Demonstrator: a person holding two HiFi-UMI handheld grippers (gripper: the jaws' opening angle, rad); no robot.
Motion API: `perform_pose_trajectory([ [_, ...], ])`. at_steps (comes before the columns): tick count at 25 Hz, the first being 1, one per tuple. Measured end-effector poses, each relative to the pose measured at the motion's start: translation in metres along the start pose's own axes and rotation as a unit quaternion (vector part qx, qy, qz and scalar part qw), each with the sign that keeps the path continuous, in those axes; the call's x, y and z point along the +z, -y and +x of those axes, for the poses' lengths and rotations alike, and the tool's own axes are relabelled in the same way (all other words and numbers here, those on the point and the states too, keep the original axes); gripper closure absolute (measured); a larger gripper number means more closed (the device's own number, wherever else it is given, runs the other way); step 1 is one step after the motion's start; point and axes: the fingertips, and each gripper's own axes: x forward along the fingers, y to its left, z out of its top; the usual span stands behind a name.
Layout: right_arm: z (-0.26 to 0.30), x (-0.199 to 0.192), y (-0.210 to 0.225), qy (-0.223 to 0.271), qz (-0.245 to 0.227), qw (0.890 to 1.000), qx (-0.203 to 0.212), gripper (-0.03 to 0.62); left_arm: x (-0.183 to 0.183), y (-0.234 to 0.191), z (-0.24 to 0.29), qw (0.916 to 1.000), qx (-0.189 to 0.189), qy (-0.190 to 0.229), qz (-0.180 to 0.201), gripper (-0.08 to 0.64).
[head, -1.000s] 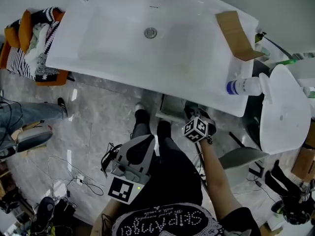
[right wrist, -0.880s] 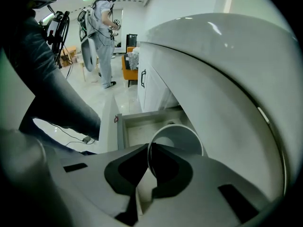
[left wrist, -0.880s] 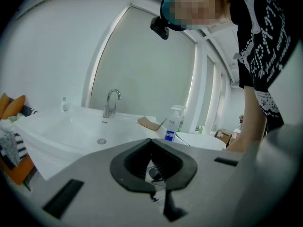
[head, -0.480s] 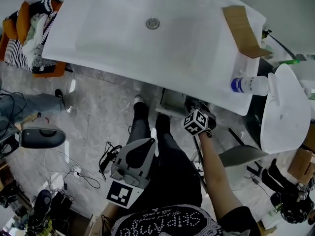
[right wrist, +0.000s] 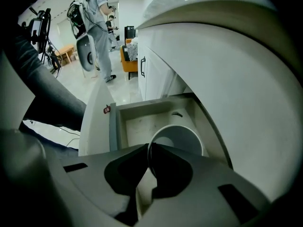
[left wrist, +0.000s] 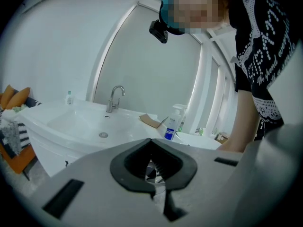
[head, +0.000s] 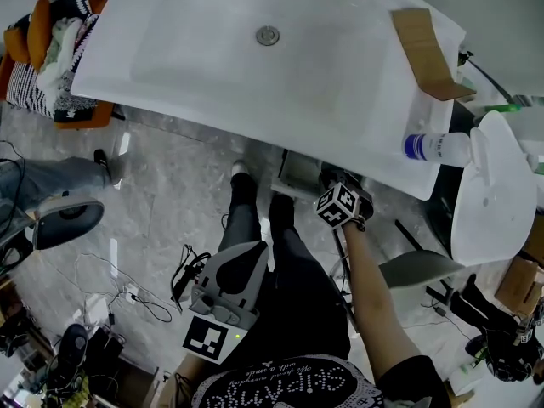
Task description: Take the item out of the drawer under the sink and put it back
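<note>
Under the sink's front edge the drawer (right wrist: 142, 119) stands pulled out, also seen from above as the drawer (head: 297, 175). My right gripper (right wrist: 147, 149) points steeply down over it, shut on the near rim of a white cup (right wrist: 182, 137). The cup hangs upright above the drawer's floor. In the head view the right gripper (head: 333, 185) is half hidden beneath the sink (head: 212, 66), with only its marker cube plain. My left gripper (head: 255, 246) is held low beside my legs. In its own view the left gripper (left wrist: 152, 143) is shut on nothing.
On the sink's right side lie a piece of cardboard (head: 423, 45) and a spray bottle (head: 435, 147). A white round fixture (head: 495, 185) stands to the right. An orange chair with clothes (head: 47, 66) is at the left, cables (head: 127, 296) lie on the floor, and another person (right wrist: 97, 27) stands far off.
The head view has drifted, so the sink sits higher in the picture. My right gripper stays at the drawer with the cup in its grip. The left gripper has kept still.
</note>
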Motion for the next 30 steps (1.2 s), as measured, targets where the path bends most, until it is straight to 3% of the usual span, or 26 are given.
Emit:
perform_pose_trajectory([
  [12, 0.012, 0.001, 0.007, -0.027, -0.006, 1.000, 0.007, 0.569, -0.003, -0.006, 0.000, 0.9999, 0.008, -0.006, -0.013, 0.560],
  [30, 0.024, 0.004, 0.006, -0.044, -0.058, 0.997, 0.012, 0.568, -0.007, -0.007, 0.001, 0.9996, 0.008, -0.007, -0.024, 0.560],
])
